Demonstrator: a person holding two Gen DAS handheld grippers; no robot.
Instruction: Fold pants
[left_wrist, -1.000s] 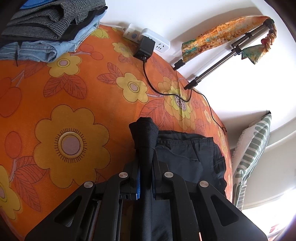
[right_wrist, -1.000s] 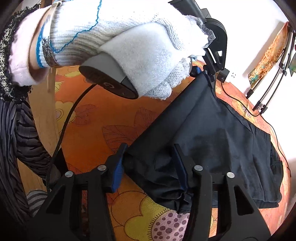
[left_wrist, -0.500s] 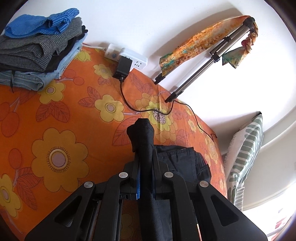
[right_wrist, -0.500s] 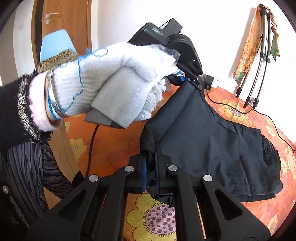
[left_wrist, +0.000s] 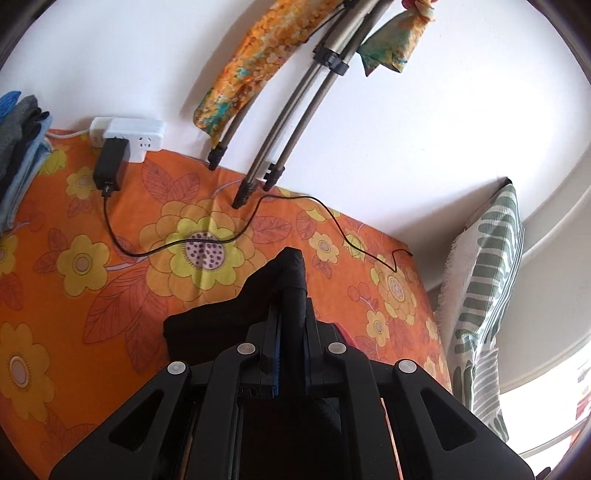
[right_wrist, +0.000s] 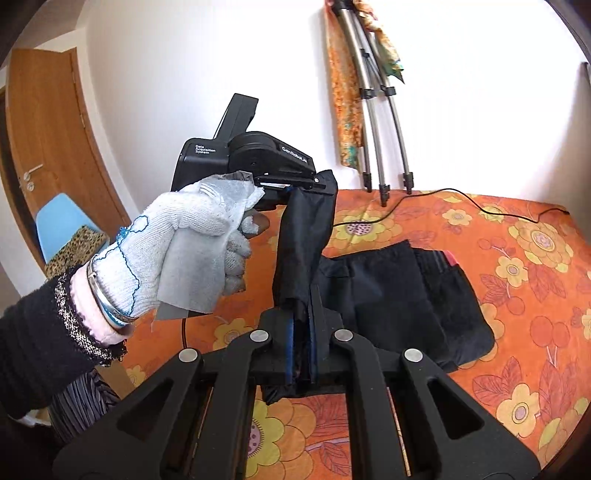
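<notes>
Right wrist view: right gripper (right_wrist: 301, 325) pinches a black pants (right_wrist: 388, 295) edge; left gripper (right_wrist: 314, 182), in a gloved left hand (right_wrist: 192, 251), clamps the same strip higher up. Rest of the pants lies on the orange floral cloth (right_wrist: 517, 266). Bare cloth all around; tripod (right_wrist: 376, 110) and cable (right_wrist: 480, 206) near the wall.

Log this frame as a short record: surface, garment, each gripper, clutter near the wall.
surface: orange flowered sheet
garment: black pants, one end lifted, the rest lying on the sheet
left gripper: shut on the pants
right gripper: shut on the pants
left hand: white knit glove
clutter: power strip, black cable, tripod, folded clothes
</notes>
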